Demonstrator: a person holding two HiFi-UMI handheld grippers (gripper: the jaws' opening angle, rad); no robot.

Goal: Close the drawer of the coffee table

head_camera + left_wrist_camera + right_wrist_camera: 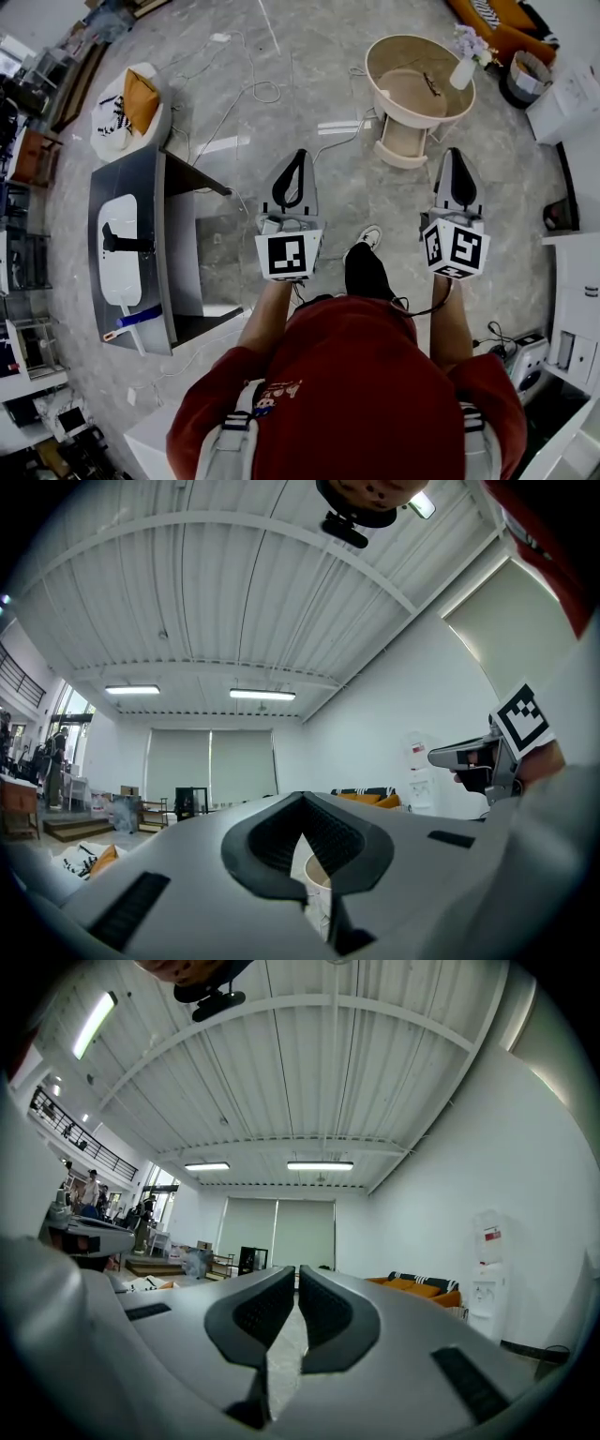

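Left gripper (300,156): fingers closed tip to tip, holding nothing. Right gripper (455,153): fingers closed, empty. Coffee table (127,183): well left of the left fingers, drawer (185,255) open on the side nearest them.

Your head camera looks steeply down past your shoulders at the left gripper (300,156), the right gripper (456,154) and the grey marble floor (366,197) well below. Each gripper's camera sits close behind its jaws, facing level across the room; both share the white roller blinds (211,766) (279,1232) and orange sofa (370,799) (422,1286).
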